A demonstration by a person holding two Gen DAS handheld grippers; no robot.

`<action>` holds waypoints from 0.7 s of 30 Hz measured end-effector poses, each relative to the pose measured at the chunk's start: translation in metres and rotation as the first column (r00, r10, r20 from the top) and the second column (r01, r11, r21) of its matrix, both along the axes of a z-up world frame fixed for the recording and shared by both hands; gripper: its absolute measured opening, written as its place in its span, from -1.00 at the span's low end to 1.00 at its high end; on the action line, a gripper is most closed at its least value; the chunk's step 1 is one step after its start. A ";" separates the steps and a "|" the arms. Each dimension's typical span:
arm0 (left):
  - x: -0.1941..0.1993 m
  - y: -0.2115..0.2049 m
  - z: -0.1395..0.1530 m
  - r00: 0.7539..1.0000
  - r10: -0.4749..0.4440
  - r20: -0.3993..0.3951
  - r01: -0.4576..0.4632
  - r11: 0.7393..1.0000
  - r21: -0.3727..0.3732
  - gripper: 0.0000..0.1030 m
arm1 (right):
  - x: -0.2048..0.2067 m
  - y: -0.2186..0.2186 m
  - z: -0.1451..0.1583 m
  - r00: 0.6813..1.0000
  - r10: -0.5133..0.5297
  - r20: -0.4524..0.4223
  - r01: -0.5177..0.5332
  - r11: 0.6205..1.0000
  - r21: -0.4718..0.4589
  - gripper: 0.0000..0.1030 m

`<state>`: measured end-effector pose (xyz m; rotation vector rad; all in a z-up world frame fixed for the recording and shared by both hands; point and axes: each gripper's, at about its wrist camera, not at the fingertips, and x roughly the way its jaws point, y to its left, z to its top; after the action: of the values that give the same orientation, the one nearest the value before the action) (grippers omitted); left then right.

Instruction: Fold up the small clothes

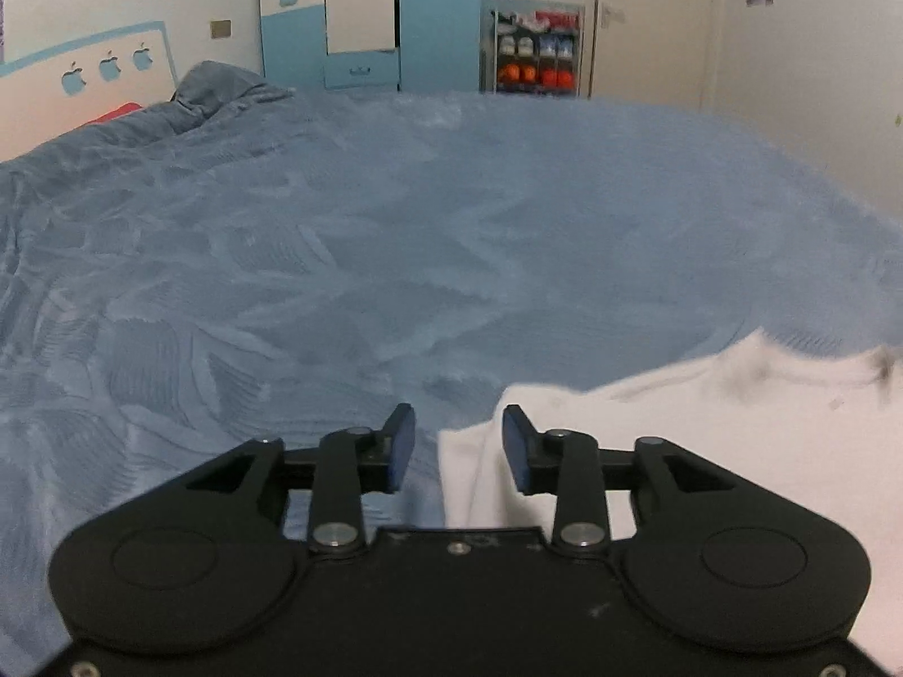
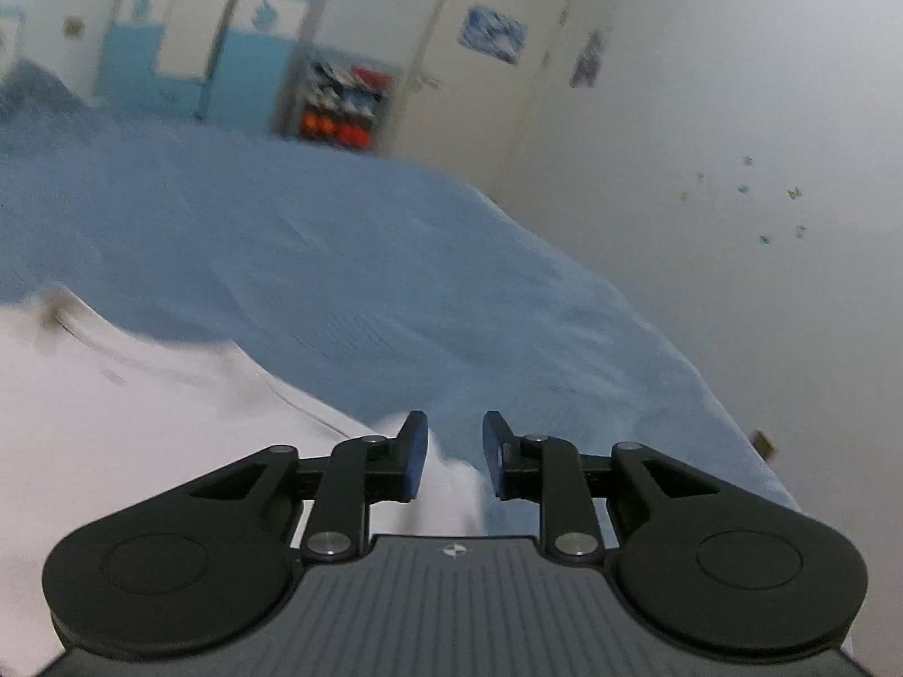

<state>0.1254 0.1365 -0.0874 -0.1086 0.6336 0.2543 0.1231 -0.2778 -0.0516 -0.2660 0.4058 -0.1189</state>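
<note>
On blue bedspread [image 1: 338,259]: white garment [image 1: 705,440] between left gripper [image 1: 458,423], right gripper [image 2: 455,429]; both jaws parted, empty; wardrobe [image 1: 367,17] beyond.

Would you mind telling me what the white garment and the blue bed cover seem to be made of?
White garment: soft, matte knit, probably cotton jersey; it drapes in limp folds.
Blue bed cover: plush fabric, likely fleece or velvet; brushed streaks show a nap.
</note>
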 end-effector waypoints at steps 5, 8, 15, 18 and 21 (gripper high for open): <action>-0.020 -0.040 0.030 0.997 -0.079 0.004 0.079 0.995 -0.067 -0.11 | -0.012 0.035 0.025 0.990 0.084 -0.110 -0.056 0.969 0.242 -0.44; -0.028 -0.067 0.022 0.987 -0.163 -0.002 0.161 0.974 -0.157 -0.08 | -0.012 0.054 0.015 0.976 0.150 -0.157 -0.094 0.944 0.316 -0.44; -0.021 -0.113 -0.023 0.954 -0.259 -0.151 0.244 0.963 -0.112 -0.08 | -0.010 0.081 -0.017 0.944 0.198 -0.263 -0.126 0.956 0.266 -0.44; -0.020 -0.109 -0.039 0.948 -0.256 -0.189 0.239 0.965 -0.109 -0.02 | -0.005 0.075 -0.027 0.943 0.186 -0.275 -0.115 0.960 0.257 -0.45; -0.023 -0.103 -0.038 0.950 -0.246 -0.194 0.230 0.968 -0.099 -0.01 | -0.002 0.059 -0.033 0.948 0.152 -0.281 -0.075 0.961 0.265 -0.47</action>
<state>0.1024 0.0340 -0.1259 -0.0774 0.8551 0.0068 0.1215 -0.2186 -0.0842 -0.0543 0.7001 0.0896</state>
